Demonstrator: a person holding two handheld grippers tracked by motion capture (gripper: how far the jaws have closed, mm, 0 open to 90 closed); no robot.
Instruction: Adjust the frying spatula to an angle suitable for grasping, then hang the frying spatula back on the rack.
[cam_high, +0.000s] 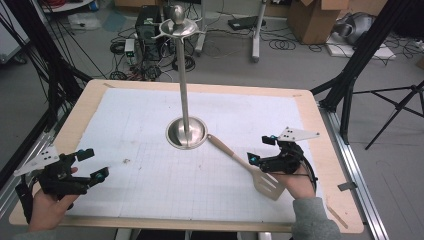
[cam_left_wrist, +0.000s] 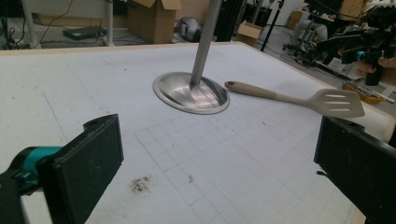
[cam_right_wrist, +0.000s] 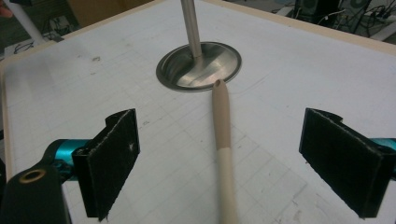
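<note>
While both grippers stand idle, the scene reads as follows.

Spatula: lies flat on the white mat, slotted blade toward the person, handle tip touching or just beside the rim of the stand's base; nothing holds it.

Stand: steel pole upright mid-table, dish-shaped base, hook ring at the top with nothing hanging on it.

Right gripper: jaws wide apart, hovering over the spatula; in the right gripper view the handle runs between the pads, clear of both.

Left gripper: jaws wide open, holding nothing, near the table's left front corner, well apart from the spatula.

Progress: judged from the lie of things, the spatula rests off the stand. If hanging is the aim, gripping, lifting and hooking all remain.
</note>
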